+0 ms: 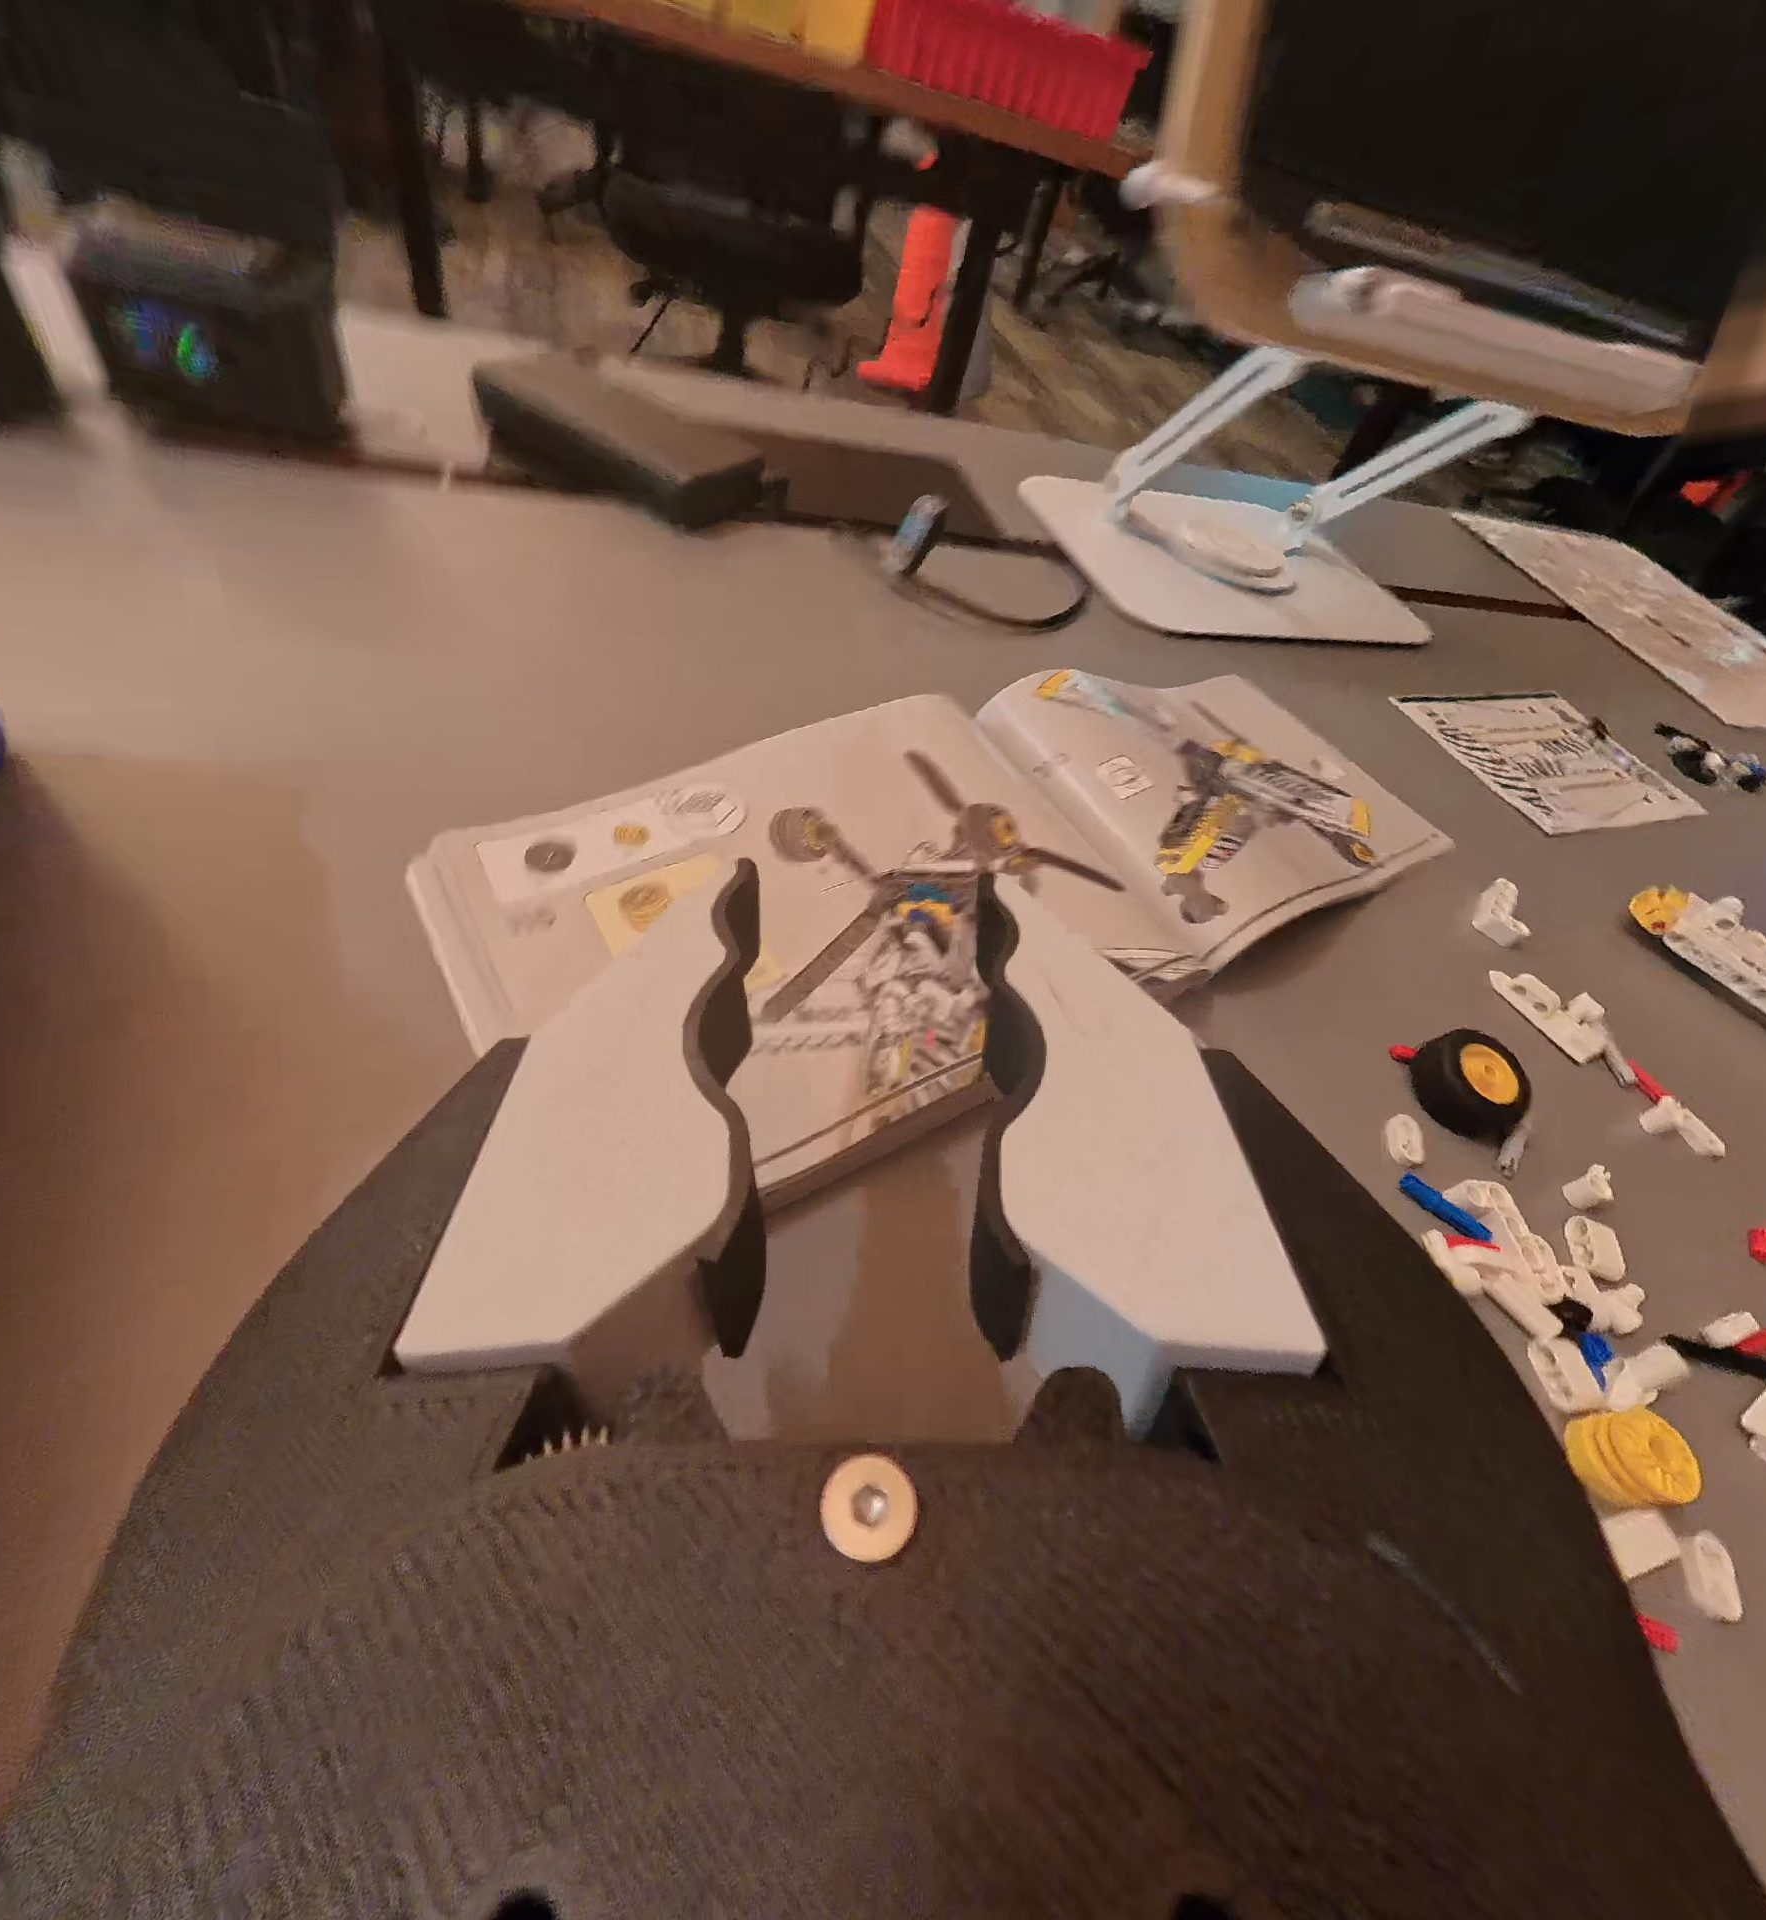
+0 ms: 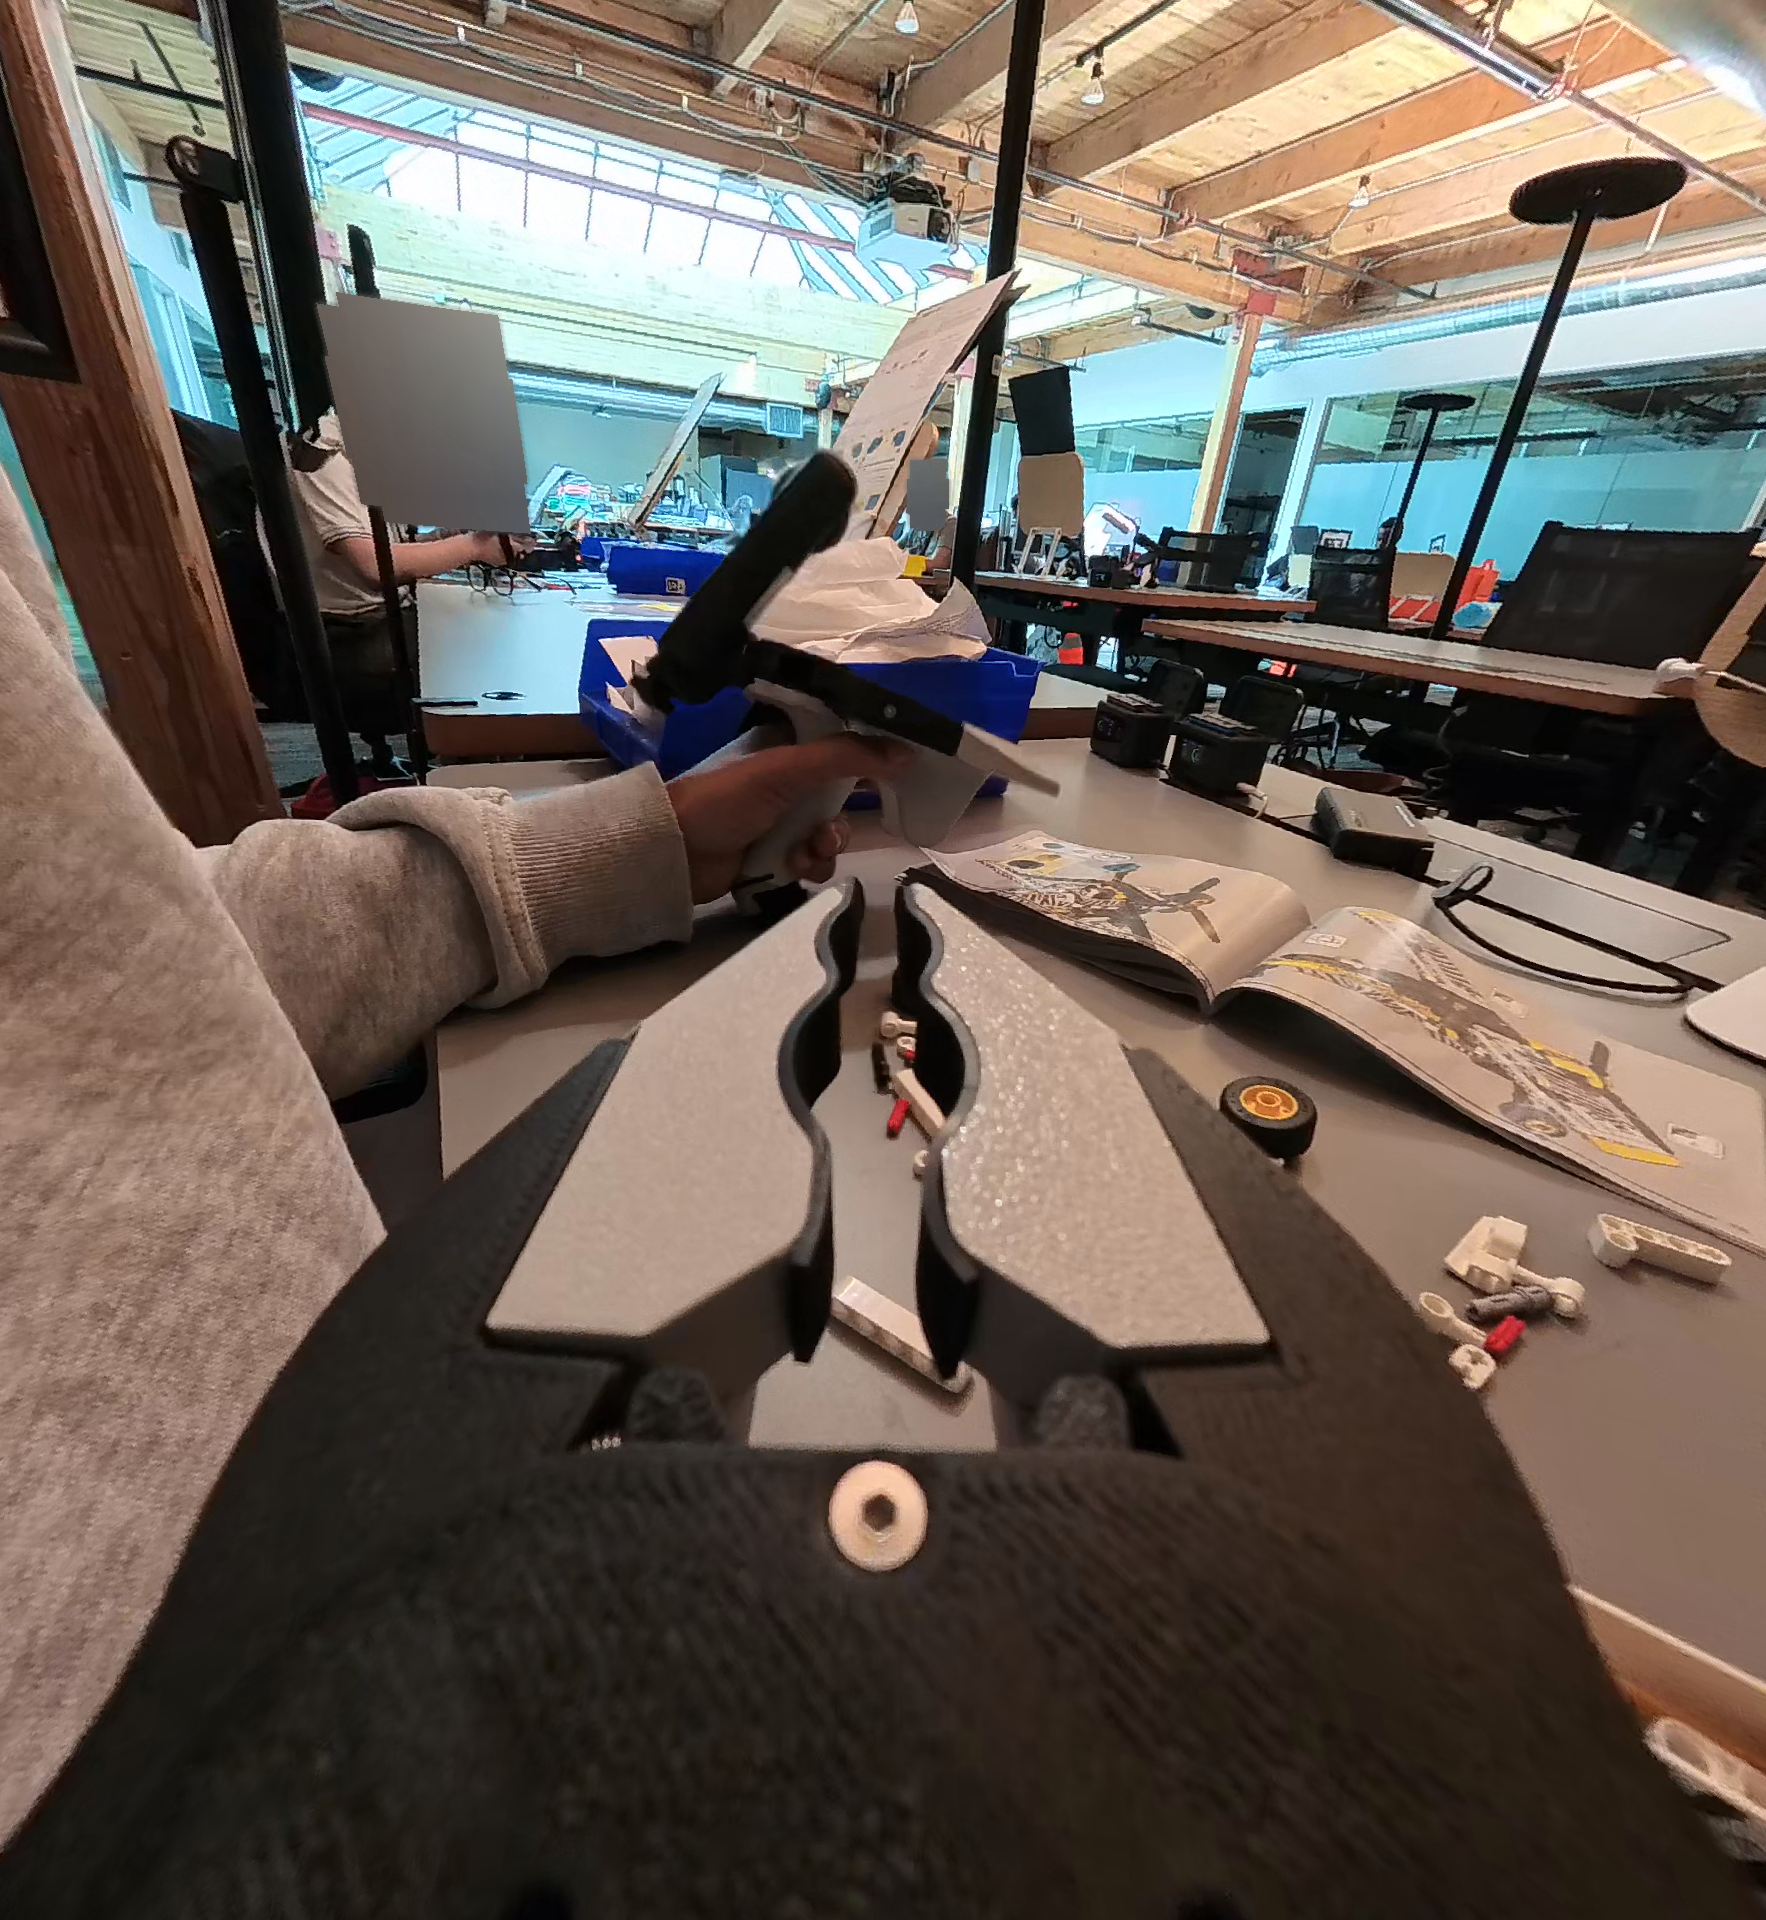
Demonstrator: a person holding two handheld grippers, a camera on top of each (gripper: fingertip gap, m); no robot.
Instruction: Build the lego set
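Note:
My left gripper (image 1: 868,902) is open and empty, hovering over the open instruction booklet (image 1: 1222,810) on the grey table (image 1: 235,644). Loose white, red and blue Lego pieces (image 1: 1544,1268), a black wheel with a yellow hub (image 1: 1471,1081), yellow discs (image 1: 1627,1455) and a partly built white assembly (image 1: 1731,956) lie to its right. My right gripper (image 2: 879,899) is shut to a narrow slit with nothing between its tips, low over small pieces (image 2: 905,1070). A white beam (image 2: 900,1340) shows near its finger bases. The left gripper (image 2: 1014,774) also shows there, hand-held above the table.
A white laptop stand (image 1: 1222,582), a black power brick (image 1: 619,447) with its cable and a sticker sheet (image 1: 1544,758) lie behind the booklet (image 2: 1378,997). A blue bin (image 2: 962,696) stands at the back. A grey sleeve (image 2: 443,914) crosses the left. The wheel (image 2: 1268,1112) and more pieces (image 2: 1513,1288) lie right. Some 30 cm of space lies between my two pairs of fingers. My right gripper's tips are some 25 cm from the partly built white assembly (image 1: 1731,956).

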